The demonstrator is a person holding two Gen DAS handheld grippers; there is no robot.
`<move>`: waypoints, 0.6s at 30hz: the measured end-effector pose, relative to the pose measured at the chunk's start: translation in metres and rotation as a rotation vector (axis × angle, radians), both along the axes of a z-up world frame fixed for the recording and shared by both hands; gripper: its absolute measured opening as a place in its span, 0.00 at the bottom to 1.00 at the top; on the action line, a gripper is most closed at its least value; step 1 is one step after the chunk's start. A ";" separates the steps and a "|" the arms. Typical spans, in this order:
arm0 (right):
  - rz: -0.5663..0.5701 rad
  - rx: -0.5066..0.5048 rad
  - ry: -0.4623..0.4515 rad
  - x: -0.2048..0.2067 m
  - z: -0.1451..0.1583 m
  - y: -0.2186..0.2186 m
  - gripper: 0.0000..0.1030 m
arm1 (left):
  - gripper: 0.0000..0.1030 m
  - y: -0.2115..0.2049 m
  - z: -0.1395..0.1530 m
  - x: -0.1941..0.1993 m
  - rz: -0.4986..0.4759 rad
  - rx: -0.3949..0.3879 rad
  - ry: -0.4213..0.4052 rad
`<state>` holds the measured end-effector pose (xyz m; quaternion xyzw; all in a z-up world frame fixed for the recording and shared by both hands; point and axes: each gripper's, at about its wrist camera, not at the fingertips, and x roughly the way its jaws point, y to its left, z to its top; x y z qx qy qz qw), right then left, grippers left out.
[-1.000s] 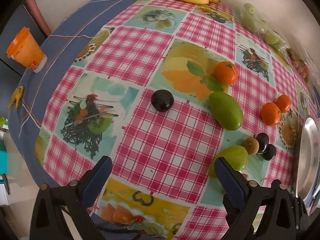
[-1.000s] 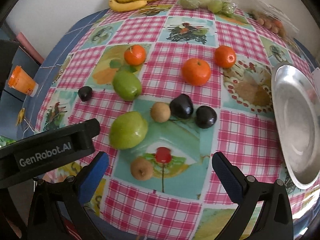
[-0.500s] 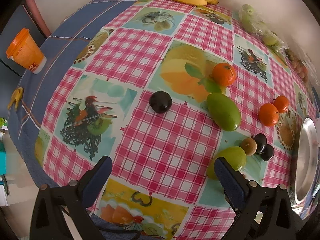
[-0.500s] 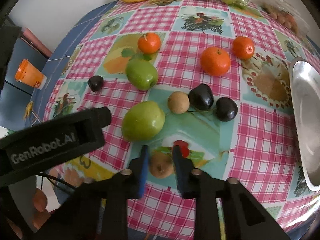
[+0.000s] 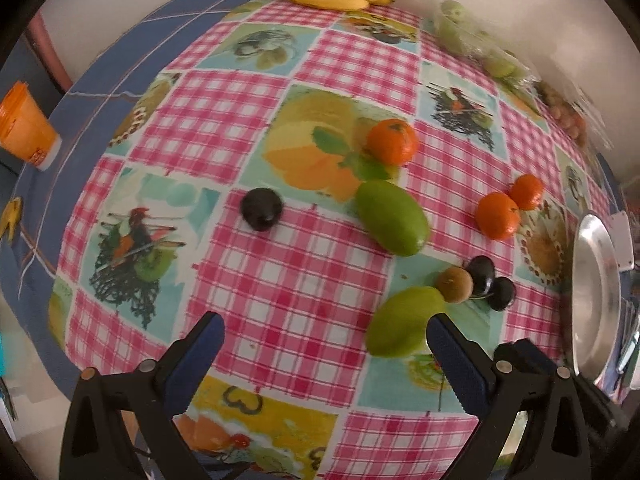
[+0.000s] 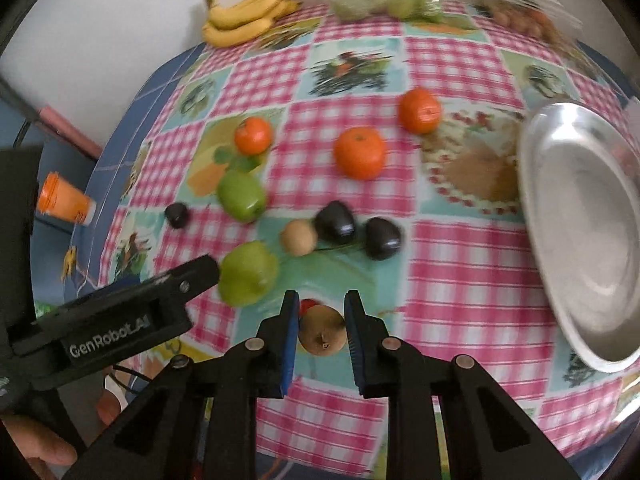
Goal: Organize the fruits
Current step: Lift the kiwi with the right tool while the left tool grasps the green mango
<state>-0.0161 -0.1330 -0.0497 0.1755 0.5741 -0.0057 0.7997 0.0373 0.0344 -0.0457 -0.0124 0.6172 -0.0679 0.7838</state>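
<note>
Both views are bright with soft, even daylight and only faint shadows under the fruit. Heavy fisheye distortion bulges the desk into a dome, and black vignette fills all 4 corners of each frame. The left view is fairly sharp at centre, softening toward the upper right, where the bagged fruit smears. The right view is motion-blurred throughout; only the right tool at bottom centre stays crisp. Pale glare washes the metal plate at the right edge.
</note>
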 end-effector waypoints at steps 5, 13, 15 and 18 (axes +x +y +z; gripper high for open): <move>-0.051 -0.014 -0.012 -0.008 0.008 -0.026 0.23 | 0.89 -0.018 0.000 0.001 -0.075 -0.018 -0.019; -0.097 -0.025 -0.023 -0.020 0.015 -0.054 0.23 | 0.73 -0.039 0.001 -0.002 -0.181 0.001 -0.044; -0.098 -0.030 -0.022 -0.022 0.016 -0.056 0.23 | 0.70 -0.041 -0.001 -0.003 -0.194 0.004 -0.037; -0.105 -0.029 -0.019 -0.024 0.015 -0.061 0.23 | 0.70 -0.044 -0.005 -0.003 -0.208 0.019 -0.022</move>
